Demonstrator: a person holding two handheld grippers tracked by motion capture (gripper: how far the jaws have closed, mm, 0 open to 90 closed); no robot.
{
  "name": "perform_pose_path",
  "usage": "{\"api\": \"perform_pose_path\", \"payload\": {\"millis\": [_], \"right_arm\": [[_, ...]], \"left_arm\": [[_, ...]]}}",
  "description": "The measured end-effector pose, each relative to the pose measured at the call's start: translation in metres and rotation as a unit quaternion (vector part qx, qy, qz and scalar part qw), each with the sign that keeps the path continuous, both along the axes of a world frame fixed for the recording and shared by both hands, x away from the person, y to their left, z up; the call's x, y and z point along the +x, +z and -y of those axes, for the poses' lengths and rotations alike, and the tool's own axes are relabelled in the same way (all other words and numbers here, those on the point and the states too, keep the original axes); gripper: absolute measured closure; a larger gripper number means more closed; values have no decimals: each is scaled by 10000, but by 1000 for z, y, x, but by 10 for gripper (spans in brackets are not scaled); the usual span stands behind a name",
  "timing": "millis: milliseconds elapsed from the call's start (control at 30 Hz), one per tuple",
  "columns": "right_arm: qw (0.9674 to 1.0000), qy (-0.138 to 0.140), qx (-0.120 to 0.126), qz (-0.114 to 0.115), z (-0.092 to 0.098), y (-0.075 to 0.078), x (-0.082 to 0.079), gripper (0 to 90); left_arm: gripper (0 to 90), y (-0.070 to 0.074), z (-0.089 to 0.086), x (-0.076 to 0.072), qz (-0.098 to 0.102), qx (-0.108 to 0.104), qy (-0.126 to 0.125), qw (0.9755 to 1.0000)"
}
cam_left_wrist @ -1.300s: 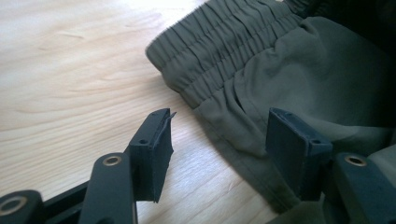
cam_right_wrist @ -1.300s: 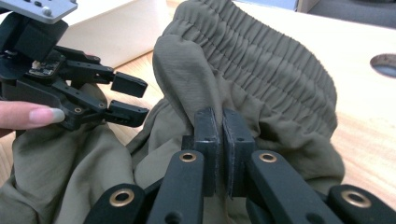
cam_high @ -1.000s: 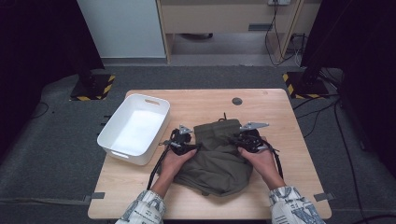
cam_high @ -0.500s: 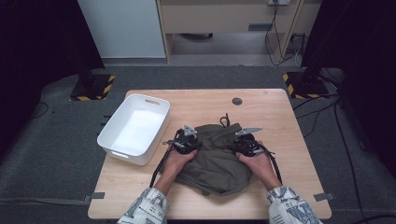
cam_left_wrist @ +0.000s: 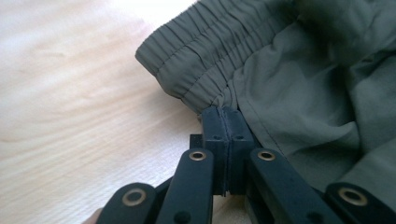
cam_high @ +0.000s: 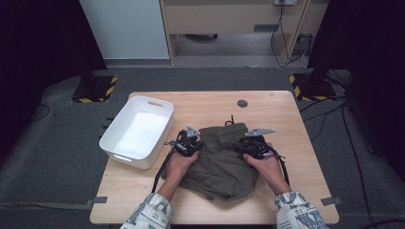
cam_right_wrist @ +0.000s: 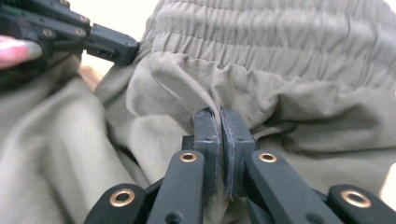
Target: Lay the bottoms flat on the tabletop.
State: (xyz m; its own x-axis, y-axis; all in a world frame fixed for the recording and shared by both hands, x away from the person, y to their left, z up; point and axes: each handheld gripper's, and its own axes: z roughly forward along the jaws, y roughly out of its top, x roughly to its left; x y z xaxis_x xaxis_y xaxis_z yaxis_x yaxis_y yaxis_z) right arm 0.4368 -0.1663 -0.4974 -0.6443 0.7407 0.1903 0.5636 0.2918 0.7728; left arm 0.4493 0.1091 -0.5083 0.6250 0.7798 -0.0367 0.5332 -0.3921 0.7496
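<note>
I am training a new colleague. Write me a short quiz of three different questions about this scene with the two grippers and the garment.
1. True or false: the left gripper is shut on the olive shorts beside the elastic waistband.
2. On which side of the shorts does the white bin stand in the high view: A left, B right, C behind?
3. Fill in: the right gripper pinches a fold of ____.

Key: 1 true. 2 A. 3 fabric, just below the waistband.

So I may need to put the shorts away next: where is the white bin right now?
In the high view the white bin sits on the table's left edge, just left of the olive shorts.
</note>
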Motion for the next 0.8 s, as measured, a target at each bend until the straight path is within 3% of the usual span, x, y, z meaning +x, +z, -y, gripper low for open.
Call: {"api": "perform_pose_path", "payload": {"millis": [167, 333, 533, 800], "right_arm": [[9994, -115, 224, 254, 14, 24, -5, 871], [9987, -320, 260, 297, 33, 35, -6, 877], [9976, -604, 272, 205, 66, 32, -2, 881], [9953, -953, 184, -75, 101, 15, 12, 883]], "left_arm": [[895, 18, -6, -7, 215, -66, -14, 9997], [896, 38, -14, -13, 409, -76, 57, 9991], [896, 53, -27, -16, 534, -18, 136, 9985], [897, 54, -35, -14, 504, -52, 202, 9985]]}}
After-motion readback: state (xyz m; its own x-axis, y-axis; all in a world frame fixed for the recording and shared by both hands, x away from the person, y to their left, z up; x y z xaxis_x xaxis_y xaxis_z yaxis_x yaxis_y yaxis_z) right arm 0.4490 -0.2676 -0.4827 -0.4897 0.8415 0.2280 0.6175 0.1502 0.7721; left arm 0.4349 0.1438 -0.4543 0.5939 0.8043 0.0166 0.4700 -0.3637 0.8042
